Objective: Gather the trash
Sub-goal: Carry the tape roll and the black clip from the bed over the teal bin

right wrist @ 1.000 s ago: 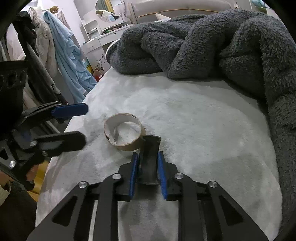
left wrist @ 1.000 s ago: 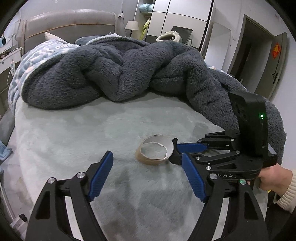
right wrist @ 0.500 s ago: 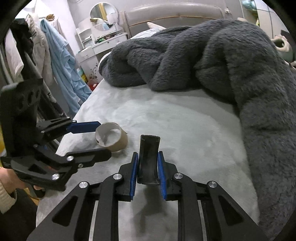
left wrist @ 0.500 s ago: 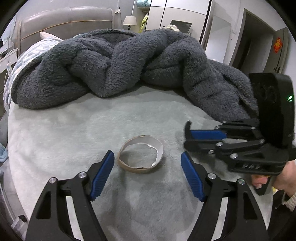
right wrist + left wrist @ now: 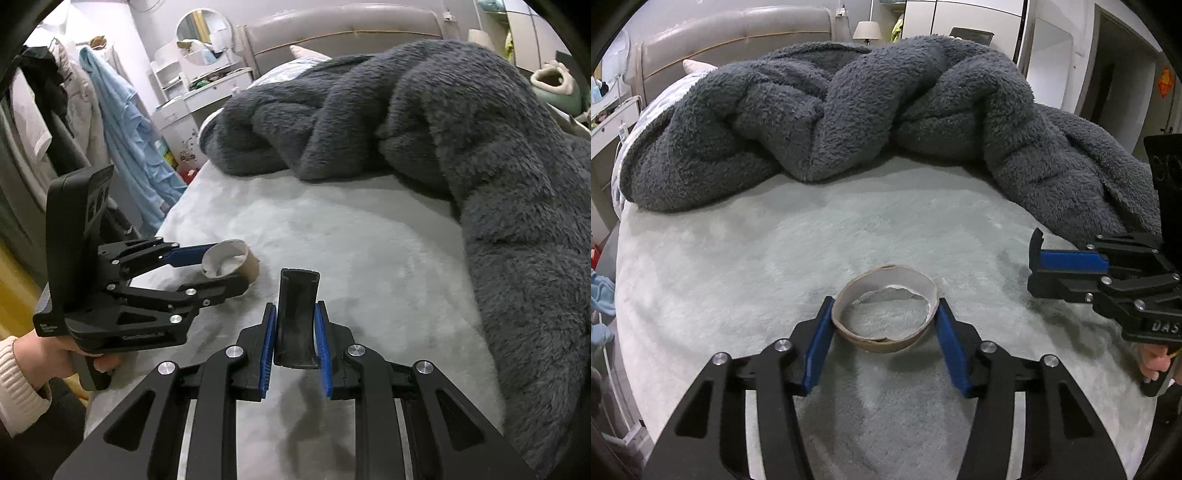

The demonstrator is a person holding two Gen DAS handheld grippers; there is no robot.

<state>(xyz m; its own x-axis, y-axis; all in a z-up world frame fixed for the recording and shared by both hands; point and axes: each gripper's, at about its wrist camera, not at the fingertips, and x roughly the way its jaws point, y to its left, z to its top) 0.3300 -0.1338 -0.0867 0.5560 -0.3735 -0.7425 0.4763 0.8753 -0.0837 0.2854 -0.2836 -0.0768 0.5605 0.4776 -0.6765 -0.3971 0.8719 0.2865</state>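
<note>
Left claw (image 5: 884,338), jaws just closing, brackets the torn brown cardboard tape ring (image 5: 885,313), pads touching its sides, on the pale plush bed (image 5: 775,258); right claw (image 5: 294,341) grips a black curved strip (image 5: 297,317); open bed beyond.

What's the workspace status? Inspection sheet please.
Surface: bed, pale plush cover.
Job's things: cardboard ring, torn edge, lying on the bed.
Clutter: grey fleece blanket heaped behind.
Grippers: left gripper has just been closing, pads at the ring's sides, touching; right gripper shut on black curved piece.
Cables: white cable by the left bedside.
Surroundings: headboard, lamp, hanging clothes, round mirror.
</note>
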